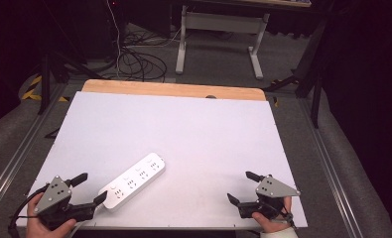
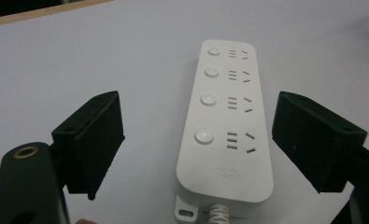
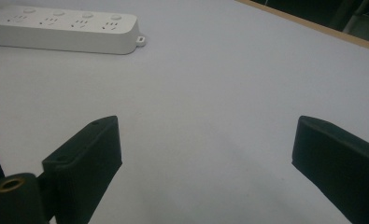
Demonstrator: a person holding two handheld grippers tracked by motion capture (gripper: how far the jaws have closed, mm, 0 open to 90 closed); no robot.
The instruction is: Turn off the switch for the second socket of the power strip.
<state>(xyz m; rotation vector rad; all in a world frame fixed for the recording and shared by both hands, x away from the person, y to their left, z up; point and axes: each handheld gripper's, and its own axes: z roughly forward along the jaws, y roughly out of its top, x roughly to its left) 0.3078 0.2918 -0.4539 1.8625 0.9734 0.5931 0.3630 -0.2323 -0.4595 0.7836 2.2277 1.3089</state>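
Note:
A white power strip [image 1: 133,181] with several sockets and round buttons lies slantwise on the white table top, near the front left. My left gripper [image 1: 91,187] stands open at the strip's cable end, one jaw close beside that end. In the left gripper view the power strip [image 2: 224,126] lies ahead between the two wide-apart jaws, and neither pad touches it. Its cable leaves at the near end. My right gripper [image 1: 238,187] is open near the front right edge, with bare table between its jaws. The right gripper view has the power strip [image 3: 60,29] far off at the upper left.
The white table top [image 1: 183,129] has a wooden strip [image 1: 173,89] along its far edge. Beyond it stand a desk frame [image 1: 221,37] and loose cables [image 1: 139,62] on the floor. Metal rails [image 1: 332,168] run along both sides of the table.

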